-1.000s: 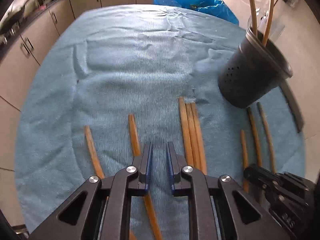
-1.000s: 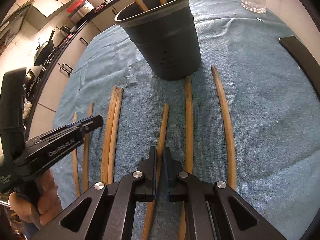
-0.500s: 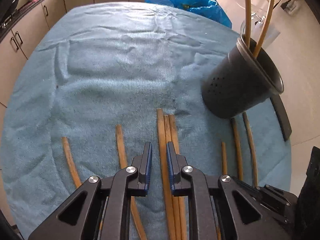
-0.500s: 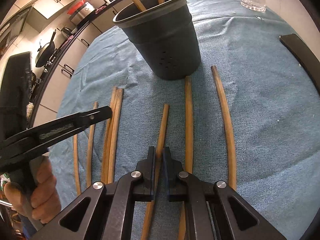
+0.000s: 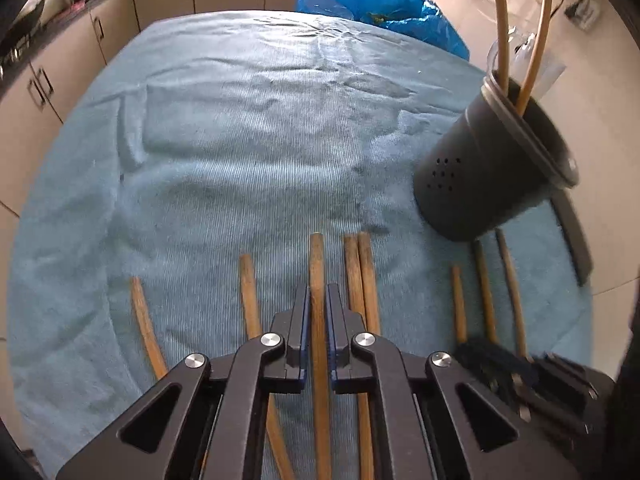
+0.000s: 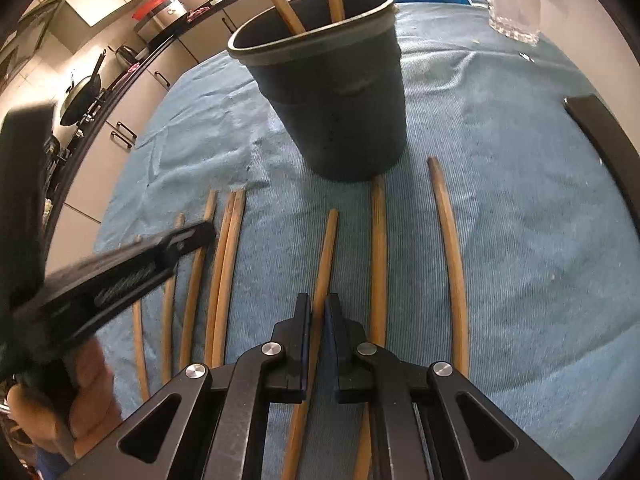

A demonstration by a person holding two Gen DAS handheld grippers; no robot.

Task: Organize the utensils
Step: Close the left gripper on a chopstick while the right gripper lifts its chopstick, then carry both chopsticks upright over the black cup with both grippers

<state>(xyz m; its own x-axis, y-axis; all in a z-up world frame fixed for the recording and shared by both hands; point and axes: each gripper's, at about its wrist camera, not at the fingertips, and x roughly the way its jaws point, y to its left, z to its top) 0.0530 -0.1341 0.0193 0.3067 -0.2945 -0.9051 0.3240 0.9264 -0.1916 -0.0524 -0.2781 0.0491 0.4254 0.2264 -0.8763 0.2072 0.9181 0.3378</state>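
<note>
Several wooden chopsticks lie in a row on a blue towel [image 5: 240, 152]. A dark perforated holder [image 5: 492, 184] stands at the right with two chopsticks in it; it also shows in the right wrist view [image 6: 336, 92]. My left gripper [image 5: 318, 296] is nearly closed around one chopstick [image 5: 317, 264], which runs between its fingers. My right gripper [image 6: 317, 306] is closed on another chopstick [image 6: 326, 256] lying on the towel. The left gripper also shows at the left of the right wrist view [image 6: 192, 240].
A blue plastic bag [image 5: 380, 4] lies beyond the towel. A clear glass [image 6: 516, 0] stands at the back right. A flat black object [image 6: 608, 144] lies along the towel's right edge. Kitchen cabinets [image 5: 48, 84] run along the left.
My left gripper moved right from one chopstick to another and closed around it. The right gripper stayed on its chopstick and moved slightly toward the holder.
</note>
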